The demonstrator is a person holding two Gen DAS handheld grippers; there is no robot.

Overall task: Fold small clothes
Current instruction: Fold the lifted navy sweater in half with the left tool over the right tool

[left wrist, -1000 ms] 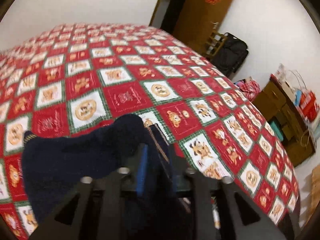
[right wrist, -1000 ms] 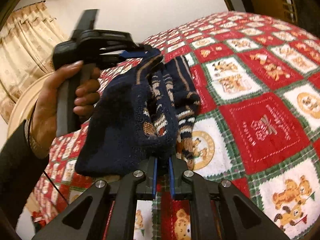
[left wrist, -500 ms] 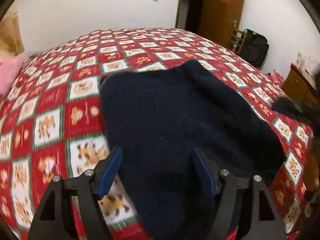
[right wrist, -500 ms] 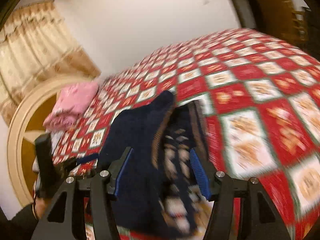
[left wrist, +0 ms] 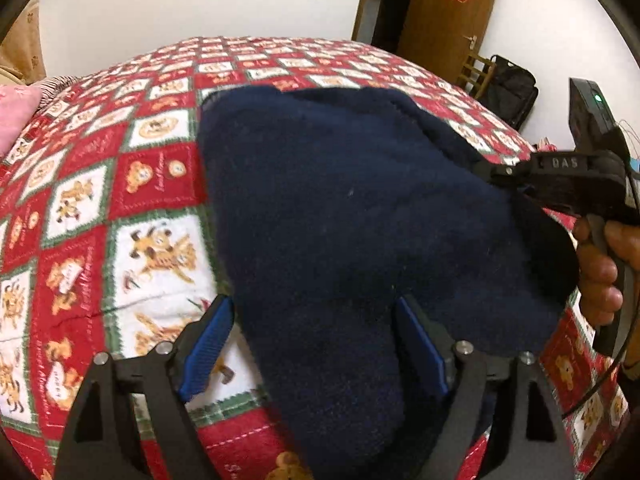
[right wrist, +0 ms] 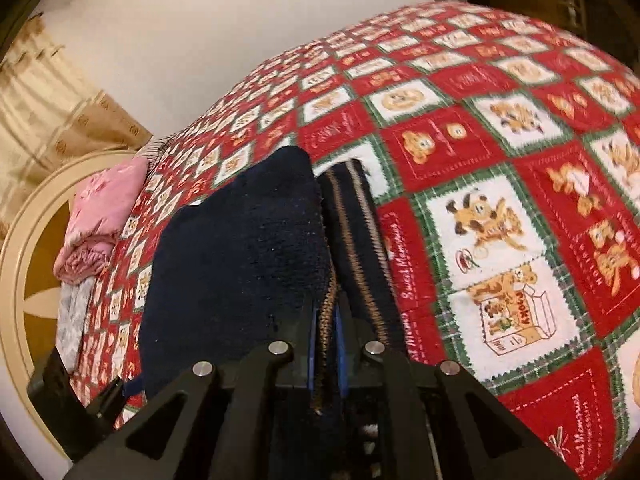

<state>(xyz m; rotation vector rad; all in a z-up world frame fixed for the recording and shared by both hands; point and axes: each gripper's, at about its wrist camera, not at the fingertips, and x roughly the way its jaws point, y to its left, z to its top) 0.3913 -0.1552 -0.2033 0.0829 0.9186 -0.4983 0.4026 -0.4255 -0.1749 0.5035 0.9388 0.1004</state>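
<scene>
A navy knit sweater (left wrist: 340, 200) lies spread on the red patchwork quilt (left wrist: 120, 160). My left gripper (left wrist: 313, 306) hangs over its near part. Its jaws are opening, with a tongue of navy cloth lying loose between them and the blue pads (left wrist: 208, 340) not pressing on it. In the right wrist view the sweater (right wrist: 240, 260) shows a brown-striped band (right wrist: 356, 240) along its right side. My right gripper (right wrist: 326, 312) is shut on that striped knit edge. From the left wrist view the right gripper (left wrist: 486, 172) bites the sweater's far right edge, with a hand (left wrist: 600, 276) on its handle.
A folded pink cloth (right wrist: 104, 216) and a grey one lie by the round cream headboard (right wrist: 24, 280). A brown door (left wrist: 448, 12), a wooden chair and a black bag (left wrist: 508, 92) stand beyond the bed's far right corner. Bare quilt stretches right of the sweater (right wrist: 500, 220).
The sweater, held bunched up between both grippers a second ago, now lies flat on the quilt. My left gripper let go and opened wide. My right gripper opened, then shut on the striped edge.
</scene>
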